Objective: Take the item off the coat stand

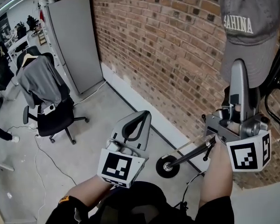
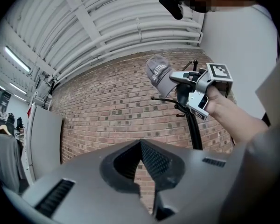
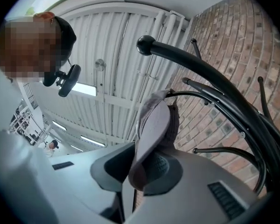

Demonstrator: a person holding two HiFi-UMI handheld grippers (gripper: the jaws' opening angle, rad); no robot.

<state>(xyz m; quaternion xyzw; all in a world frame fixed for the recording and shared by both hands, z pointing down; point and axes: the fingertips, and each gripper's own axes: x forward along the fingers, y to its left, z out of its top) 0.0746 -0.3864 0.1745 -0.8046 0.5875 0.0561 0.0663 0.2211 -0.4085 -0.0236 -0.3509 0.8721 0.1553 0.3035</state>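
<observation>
Right hand-held gripper (image 3: 147, 169) closed on the brim of the grey cap (image 1: 249, 27). The cap appears still hung among the upper hooks of the coat stand (image 3: 210, 73). Left hand-held gripper (image 1: 141, 116) closed, empty, low and well apart from the stand. Grasp looks made; lifting the cap clear of the stand is left.

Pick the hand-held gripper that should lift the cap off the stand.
Right. The right hand-held gripper grips the cap brim at the stand; the left hand-held gripper hangs low, shut, empty.
</observation>
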